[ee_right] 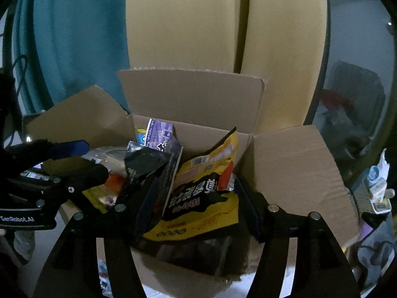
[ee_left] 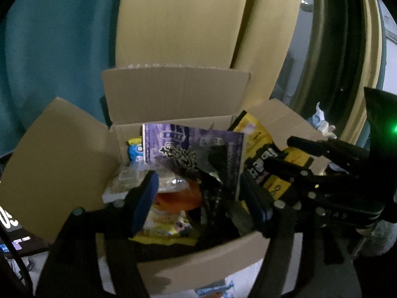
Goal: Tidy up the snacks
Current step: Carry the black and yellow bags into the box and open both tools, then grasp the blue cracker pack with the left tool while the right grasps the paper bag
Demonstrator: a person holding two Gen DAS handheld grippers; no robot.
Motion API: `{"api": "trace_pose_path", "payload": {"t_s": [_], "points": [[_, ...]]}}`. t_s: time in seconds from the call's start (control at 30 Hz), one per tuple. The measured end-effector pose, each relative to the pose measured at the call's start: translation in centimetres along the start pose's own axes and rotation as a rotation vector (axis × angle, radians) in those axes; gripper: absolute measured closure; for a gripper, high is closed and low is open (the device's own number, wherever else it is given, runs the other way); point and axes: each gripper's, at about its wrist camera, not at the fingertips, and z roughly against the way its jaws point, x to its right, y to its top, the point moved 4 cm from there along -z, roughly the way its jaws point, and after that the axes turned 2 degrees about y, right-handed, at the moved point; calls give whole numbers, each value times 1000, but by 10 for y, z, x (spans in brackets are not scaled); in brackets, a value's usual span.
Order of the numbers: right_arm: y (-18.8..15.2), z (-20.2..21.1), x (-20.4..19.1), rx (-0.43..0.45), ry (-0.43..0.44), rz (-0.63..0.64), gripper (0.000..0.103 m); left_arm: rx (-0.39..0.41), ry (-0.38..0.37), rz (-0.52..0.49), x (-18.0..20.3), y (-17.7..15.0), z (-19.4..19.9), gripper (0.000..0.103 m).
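An open cardboard box [ee_left: 198, 255] [ee_right: 292, 173] holds several snack packets. A purple packet [ee_left: 178, 146] [ee_right: 161, 131] stands at the back, with a black packet [ee_left: 215, 193] [ee_right: 144, 161] in front of it. To their right leans a yellow-and-black bag [ee_left: 255, 134] [ee_right: 203, 198]. My left gripper [ee_left: 203, 203] is open over the box, and the black packet stands between its fingers untouched. My right gripper [ee_right: 197, 208] is open too, its fingers on either side of the yellow bag without pressing it. Each gripper shows in the other's view: right gripper [ee_left: 297, 159], left gripper [ee_right: 82, 159].
An orange packet [ee_left: 178, 198], a clear packet [ee_left: 129, 178] and a blue-and-yellow one [ee_left: 135, 149] lie lower in the box. All four flaps stand open. Behind are a teal curtain [ee_left: 49, 49] and beige panels [ee_right: 186, 24]. Small clutter [ee_right: 377, 186] sits to the right.
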Motion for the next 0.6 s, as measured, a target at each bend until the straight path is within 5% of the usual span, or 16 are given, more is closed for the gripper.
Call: {"api": "trace_pose_path", "payload": {"t_s": [0.6], "points": [[-32, 92, -7, 56, -11, -14, 37, 30, -21, -7, 49, -34, 79, 26]]}}
